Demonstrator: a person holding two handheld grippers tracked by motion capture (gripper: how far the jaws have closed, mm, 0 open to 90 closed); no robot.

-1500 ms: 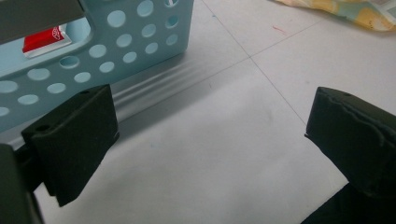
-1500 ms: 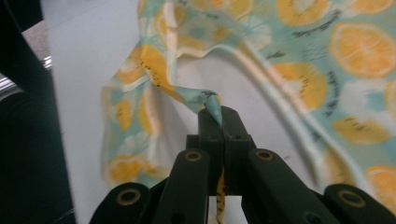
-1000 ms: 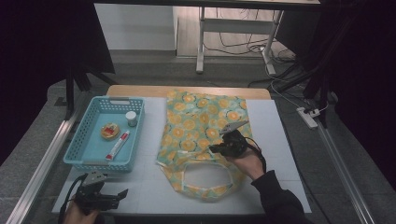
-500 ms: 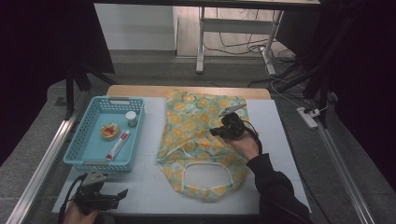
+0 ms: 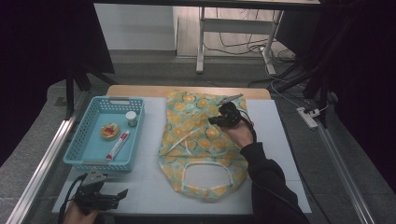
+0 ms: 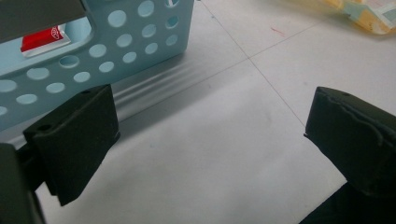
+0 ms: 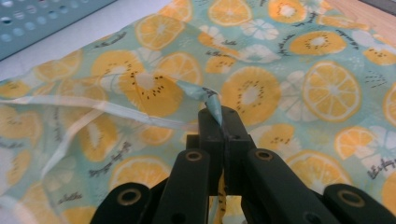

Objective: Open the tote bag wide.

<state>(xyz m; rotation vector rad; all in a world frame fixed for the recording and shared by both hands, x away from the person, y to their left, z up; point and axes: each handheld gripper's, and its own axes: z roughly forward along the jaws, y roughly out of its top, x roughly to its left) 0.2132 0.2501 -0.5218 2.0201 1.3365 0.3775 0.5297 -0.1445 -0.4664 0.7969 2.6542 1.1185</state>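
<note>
A fruit-print cloth (image 5: 196,140) with orange slices on pale green lies flat in the middle of the white mat. A white-edged opening is at its near end. My right gripper (image 5: 218,119) hovers over the cloth's far right part. In the right gripper view, the right gripper (image 7: 223,119) is shut on a thin pale-blue strap (image 7: 212,100) of the cloth (image 7: 299,88), lifting it into a small peak. My left gripper (image 5: 120,193) rests at the near left corner of the mat. Its jaws stand wide open with nothing between them (image 6: 210,126).
A light-blue perforated basket (image 5: 95,164) sits left of the cloth and holds a small white jar (image 5: 131,118), a round tin (image 5: 109,131) and a red-and-white tube (image 5: 118,145). The basket wall (image 6: 93,56) is close ahead of the left gripper. A wooden table edge (image 5: 140,90) runs along the far side.
My right gripper has moved away from the person, from the cloth's middle toward its far right part, drawing the strap with it. The left gripper has stayed put.
</note>
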